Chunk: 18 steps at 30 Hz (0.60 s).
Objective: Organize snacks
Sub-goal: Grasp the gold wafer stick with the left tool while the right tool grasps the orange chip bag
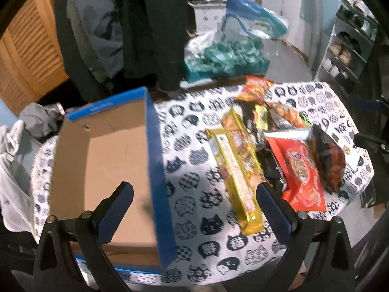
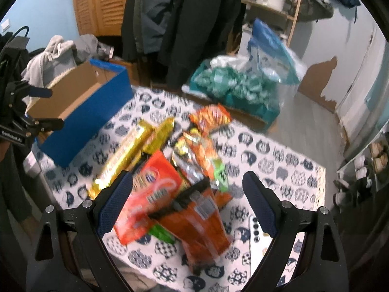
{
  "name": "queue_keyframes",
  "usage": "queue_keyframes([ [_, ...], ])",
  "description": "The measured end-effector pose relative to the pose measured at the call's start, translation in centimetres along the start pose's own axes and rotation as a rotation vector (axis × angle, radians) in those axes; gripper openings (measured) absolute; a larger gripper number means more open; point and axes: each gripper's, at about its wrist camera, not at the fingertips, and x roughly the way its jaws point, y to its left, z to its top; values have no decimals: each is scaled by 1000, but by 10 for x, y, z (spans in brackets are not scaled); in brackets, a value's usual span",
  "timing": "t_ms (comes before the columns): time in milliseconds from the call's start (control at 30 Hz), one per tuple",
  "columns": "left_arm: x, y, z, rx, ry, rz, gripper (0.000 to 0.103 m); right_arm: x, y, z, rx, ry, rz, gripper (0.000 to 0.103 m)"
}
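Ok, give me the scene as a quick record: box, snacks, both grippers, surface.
box: blue cardboard box, open top, nothing visible inside, on the left of the table
snacks: pile to the right of the box, none inside it; two long gold packs, red pack, dark orange bag, more behind
left gripper: open, holds nothing, hangs over the box's right wall
right gripper: open, holds nothing, hangs over the snack pile
surface: cat-print tablecloth
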Motion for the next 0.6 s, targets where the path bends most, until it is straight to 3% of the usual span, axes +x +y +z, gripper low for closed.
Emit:
queue_keyframes([
  [267, 42, -24, -9, 12, 138, -25, 102, 32, -17, -44, -73, 154, 5, 90],
  [400, 52, -31, -7, 0, 168, -59, 102, 45, -17, -55, -127, 189, 17, 90],
  [600, 73, -37, -6, -19, 205, -48, 102, 73, -14, -58, -167, 219, 59, 90],
])
